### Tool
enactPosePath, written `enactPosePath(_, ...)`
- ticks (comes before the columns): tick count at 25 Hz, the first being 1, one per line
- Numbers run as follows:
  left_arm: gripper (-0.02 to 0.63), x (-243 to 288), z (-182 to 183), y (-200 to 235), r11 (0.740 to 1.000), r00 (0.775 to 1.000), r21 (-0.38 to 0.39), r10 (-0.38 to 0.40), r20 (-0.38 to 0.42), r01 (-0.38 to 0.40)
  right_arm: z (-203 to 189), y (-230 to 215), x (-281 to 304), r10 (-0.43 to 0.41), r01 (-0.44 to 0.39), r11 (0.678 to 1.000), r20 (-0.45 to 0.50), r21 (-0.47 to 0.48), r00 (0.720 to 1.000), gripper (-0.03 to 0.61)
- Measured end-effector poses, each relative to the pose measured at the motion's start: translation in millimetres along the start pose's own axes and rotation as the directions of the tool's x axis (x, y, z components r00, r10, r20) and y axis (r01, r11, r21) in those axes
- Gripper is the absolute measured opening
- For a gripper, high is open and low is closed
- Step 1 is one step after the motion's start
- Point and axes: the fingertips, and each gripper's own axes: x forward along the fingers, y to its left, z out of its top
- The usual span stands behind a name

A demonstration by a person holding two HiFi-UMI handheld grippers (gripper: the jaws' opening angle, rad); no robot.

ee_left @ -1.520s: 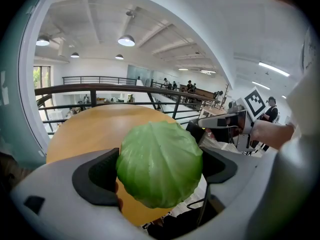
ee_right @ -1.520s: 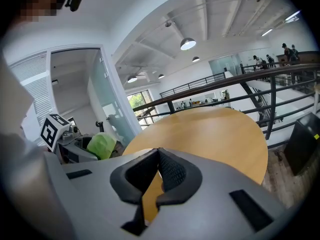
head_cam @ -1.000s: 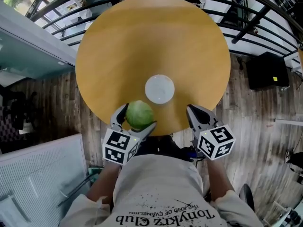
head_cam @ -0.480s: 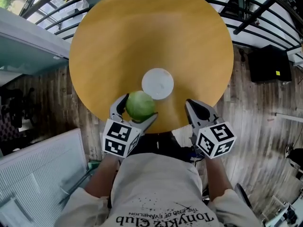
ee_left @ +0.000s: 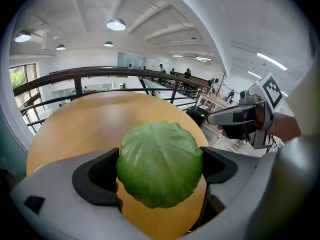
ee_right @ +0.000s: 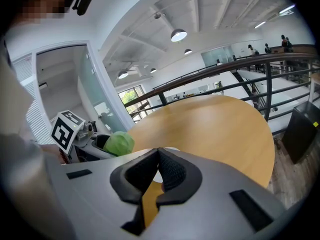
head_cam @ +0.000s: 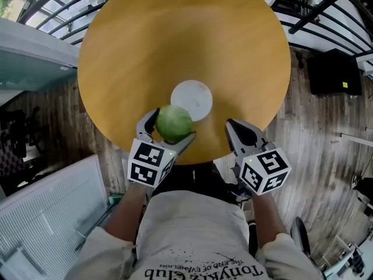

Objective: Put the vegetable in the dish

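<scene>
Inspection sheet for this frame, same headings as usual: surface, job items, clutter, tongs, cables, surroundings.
Surface: round wooden table, bare apart from the dish.
Job's things: green cabbage held off the table, overlapping the near edge of the white dish in the head view; not in it yet. The visible part of the dish is bare.
Clutter: nothing seen.
Tongs: left tongs closed on the cabbage; right tongs shut and empty, at the table's near edge.
Cables: nothing seen.
Surroundings: dark railing behind the table, plank floor, black box on the floor, white slatted panel.
</scene>
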Motion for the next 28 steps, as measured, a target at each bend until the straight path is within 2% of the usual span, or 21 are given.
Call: enactPosePath(28,0.491,108,-17,29,0.998,0.988,0.056,-0.001,-0.156,0.01,-12,-41,31,-0.013,0.017,0.997,-0.044,0.072,0.999,0.021)
